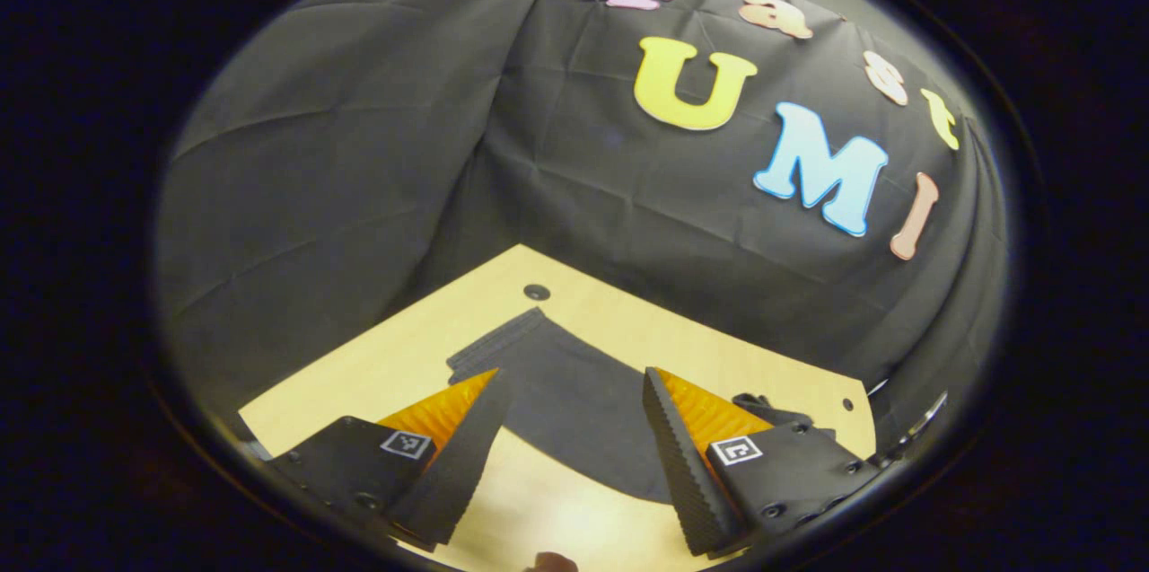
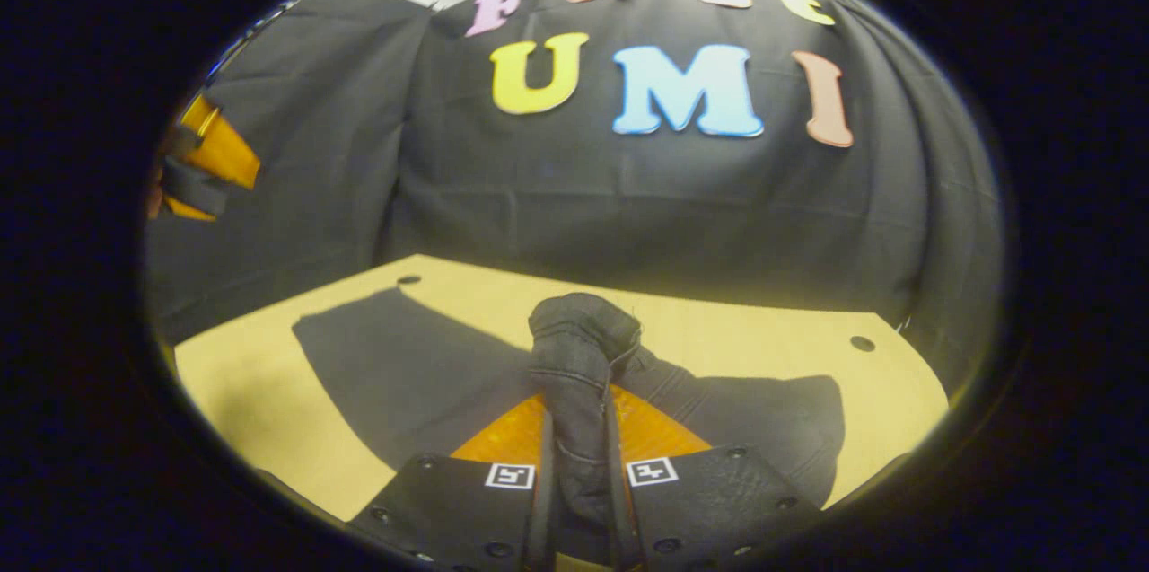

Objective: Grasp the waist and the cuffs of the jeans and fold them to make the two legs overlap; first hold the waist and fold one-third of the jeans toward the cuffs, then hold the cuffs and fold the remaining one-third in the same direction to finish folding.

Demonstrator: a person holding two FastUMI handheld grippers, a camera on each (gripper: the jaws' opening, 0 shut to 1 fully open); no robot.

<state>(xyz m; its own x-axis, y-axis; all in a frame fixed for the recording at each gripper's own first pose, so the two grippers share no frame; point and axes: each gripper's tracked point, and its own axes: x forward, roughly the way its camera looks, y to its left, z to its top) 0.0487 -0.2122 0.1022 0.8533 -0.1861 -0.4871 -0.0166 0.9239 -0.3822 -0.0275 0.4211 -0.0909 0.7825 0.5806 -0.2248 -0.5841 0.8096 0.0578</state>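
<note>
In the left gripper view the left gripper (image 1: 570, 392) hangs above the pale wooden surface (image 1: 377, 365) with its jaws spread wide and nothing between them. Past the fingertips the dark jeans (image 1: 574, 401) lie flat on the surface, one leg running toward 11 o'clock and ending in a cuff (image 1: 498, 343) with visible stitched ridges just short of a small round hole (image 1: 537, 292) in the surface. The near part of the cloth is partly masked by the two fingers, and its lower edge curves across the gap between them. At about 3 o'clock of the right finger a bunched dark piece of the jeans rises from the surface, but its form is hard to make out. A second small hole sits near the surface's far right edge.

In the right gripper view the right gripper (image 2: 574, 437) has its jaws clenched on a gathered wad of the jeans (image 2: 579, 347), both fingers pressing its sides; a seam runs down the pinched fold. Which part of the garment this is cannot be told for sure. The wad stands up above the fingertips toward 12 o'clock. Behind it the rest of the jeans lies on the surface (image 2: 251, 392), one flat panel reaching toward 10 o'clock and a rumpled part toward 3 o'clock, its near edge cut off by the gripper body. At 9 o'clock, at the rim of the view, the other gripper shows, blurred and partly cut off.
</note>
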